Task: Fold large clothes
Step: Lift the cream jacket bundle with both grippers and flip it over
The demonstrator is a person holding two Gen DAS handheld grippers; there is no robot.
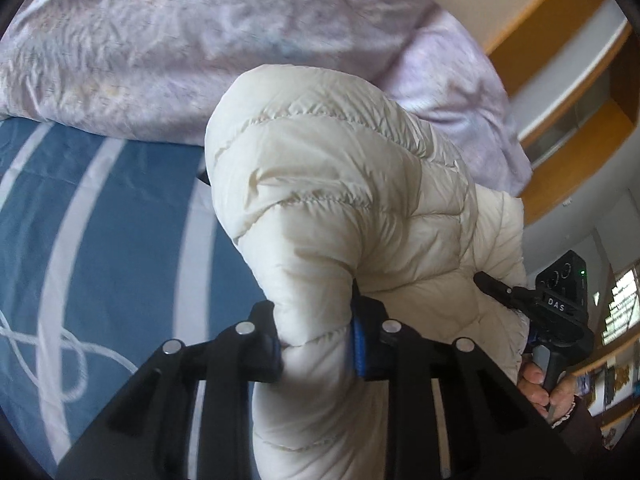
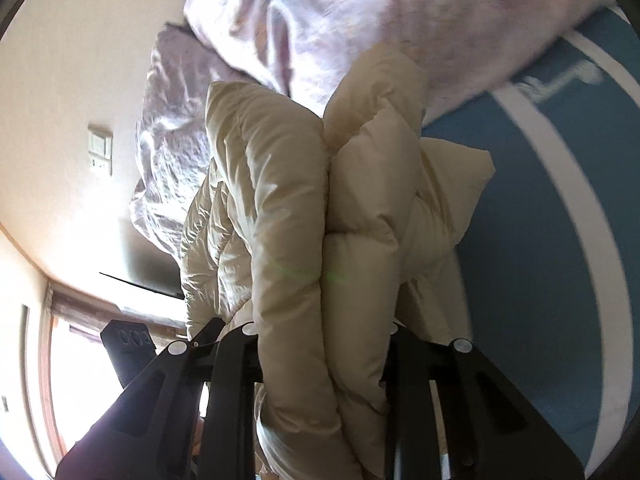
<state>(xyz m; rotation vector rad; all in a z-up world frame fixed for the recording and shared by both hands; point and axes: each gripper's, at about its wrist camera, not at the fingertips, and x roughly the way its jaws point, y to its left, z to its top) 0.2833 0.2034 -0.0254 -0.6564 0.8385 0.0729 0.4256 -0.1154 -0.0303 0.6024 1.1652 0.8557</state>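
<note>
A cream quilted puffer jacket (image 1: pixel 340 200) hangs bunched above the bed. My left gripper (image 1: pixel 316 344) is shut on a thick padded fold of it, which is squeezed between the black fingers (image 1: pixel 266 344). At the right of that view, my right gripper (image 1: pixel 496 288) bites the jacket's far edge, with a hand (image 1: pixel 536 388) on its handle. In the right wrist view the jacket (image 2: pixel 288 220) fills the middle. My right gripper (image 2: pixel 320 344) is shut on a doubled fold, and its fingertips are hidden by the padding. The left gripper's body (image 2: pixel 128 340) shows at the lower left.
A blue bedsheet (image 1: pixel 100 220) with white stripes lies under the jacket. A crumpled lilac duvet (image 1: pixel 180 40) is heaped at the back of the bed. Wooden shelving (image 1: pixel 560 80) stands beyond the bed. A wall switch (image 2: pixel 100 150) and a bright window (image 2: pixel 80 360) are at the left.
</note>
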